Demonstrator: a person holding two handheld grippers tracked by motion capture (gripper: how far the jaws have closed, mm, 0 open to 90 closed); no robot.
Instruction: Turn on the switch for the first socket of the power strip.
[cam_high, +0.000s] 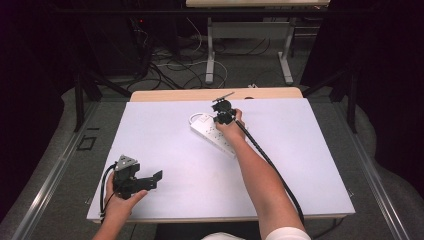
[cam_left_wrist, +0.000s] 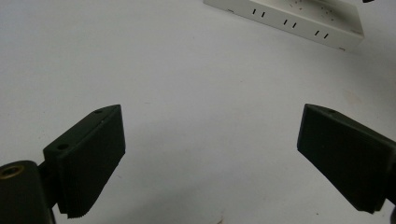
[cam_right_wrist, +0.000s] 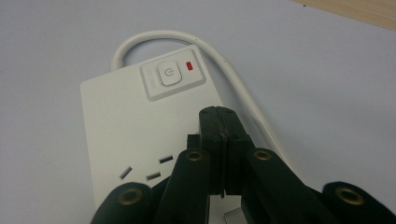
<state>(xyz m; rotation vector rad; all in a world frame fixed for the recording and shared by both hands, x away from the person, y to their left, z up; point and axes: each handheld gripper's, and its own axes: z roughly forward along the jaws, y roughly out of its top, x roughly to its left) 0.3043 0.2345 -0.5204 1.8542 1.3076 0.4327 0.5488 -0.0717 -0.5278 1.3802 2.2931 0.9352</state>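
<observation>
White power strip (cam_high: 212, 133) lay mid-table, right gripper (cam_right_wrist: 223, 122) pressed closed above it, switch (cam_right_wrist: 168, 74) at its 11 o'clock, cord (cam_right_wrist: 243, 88) alongside, left gripper (cam_high: 150, 180) gaping empty at 7 o'clock, white table (cam_high: 310, 160).

The long white plastic power strip (cam_right_wrist: 135, 116) has a smooth, faintly satin shell, and its rounded power button (cam_right_wrist: 168, 74) looks slightly glossier beside a small red plastic indicator (cam_right_wrist: 189, 66). Its white cord (cam_right_wrist: 243, 88) has a smooth rubbery skin. The pale lilac-white counter (cam_high: 165, 150) is matt and even, with a light wood strip (cam_high: 170, 95) along its far edge. The black left tongs (cam_left_wrist: 210, 158) carry matt, finely ribbed pads (cam_left_wrist: 100, 158); the black right tongs (cam_right_wrist: 223, 126) show brass-coloured metal rivets (cam_right_wrist: 194, 155).
</observation>
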